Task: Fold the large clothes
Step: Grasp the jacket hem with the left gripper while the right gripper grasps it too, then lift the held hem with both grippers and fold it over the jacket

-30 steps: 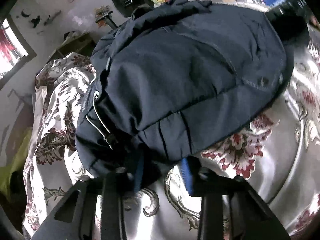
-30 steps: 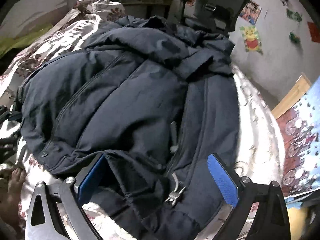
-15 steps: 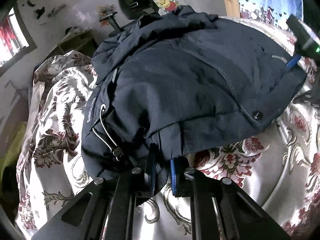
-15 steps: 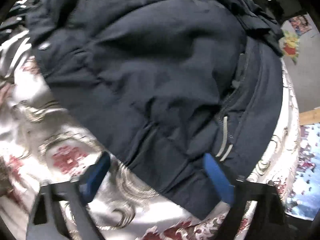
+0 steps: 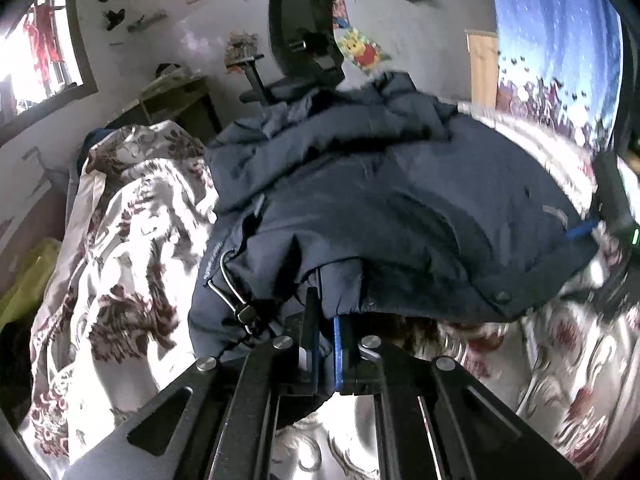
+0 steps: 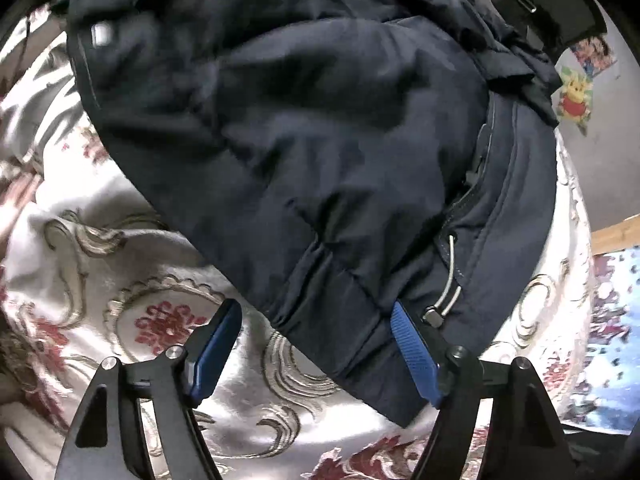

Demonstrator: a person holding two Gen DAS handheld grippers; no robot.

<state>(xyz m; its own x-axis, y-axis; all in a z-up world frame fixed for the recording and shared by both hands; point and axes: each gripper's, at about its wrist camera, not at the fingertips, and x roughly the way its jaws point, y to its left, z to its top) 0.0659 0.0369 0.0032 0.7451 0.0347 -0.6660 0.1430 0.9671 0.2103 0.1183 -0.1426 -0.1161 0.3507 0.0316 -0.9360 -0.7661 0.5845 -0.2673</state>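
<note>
Left wrist view: we are pinching the jacket (image 5: pixel 400 208) hem in our left gripper (image 5: pixel 326 344) to lift it, while our right gripper (image 6: pixel 316 344) is gaping around the hem (nothing clamped).

A line of small printed lettering was seen on the hem of the jacket (image 5: pixel 400 208) at centre left of the left wrist view, but it could not be read.

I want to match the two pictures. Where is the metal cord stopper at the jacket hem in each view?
Left wrist view: a cord stopper at lower left of centre, on the jacket.
Right wrist view: a cord stopper at lower right; possibly another one.
Shared landmark: bear sticker.
</note>
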